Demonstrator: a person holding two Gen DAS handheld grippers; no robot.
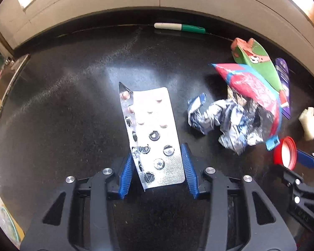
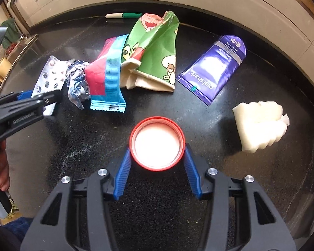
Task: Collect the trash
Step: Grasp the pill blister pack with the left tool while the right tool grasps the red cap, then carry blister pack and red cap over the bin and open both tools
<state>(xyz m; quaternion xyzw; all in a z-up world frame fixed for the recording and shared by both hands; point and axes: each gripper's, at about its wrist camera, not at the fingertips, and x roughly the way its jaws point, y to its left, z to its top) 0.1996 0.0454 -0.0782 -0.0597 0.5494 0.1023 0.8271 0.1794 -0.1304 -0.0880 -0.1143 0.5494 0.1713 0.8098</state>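
Gripping nearest you, your right gripper (image 2: 158, 156) clamps its ribbed blue pads on the round red cap (image 2: 157, 143); your left gripper (image 1: 158, 163) pinches the foil blister pack (image 1: 151, 133). Beyond, on the speckled black table (image 2: 251, 177), lie crinkled wrappers (image 2: 108, 77), a purple tube (image 2: 214, 67) and a green marker (image 2: 123, 15).

On my black speckled countertop (image 2: 261, 188), the red cap (image 2: 157, 143) has a white inside; at its 11 o'clock I see a red-and-blue ribbed wrapper (image 2: 106, 77) and a green cartoon-printed bag (image 2: 157, 48). A purple tube (image 2: 215, 67) at 1 o'clock; silver blister pack (image 1: 155, 138), pink pills.
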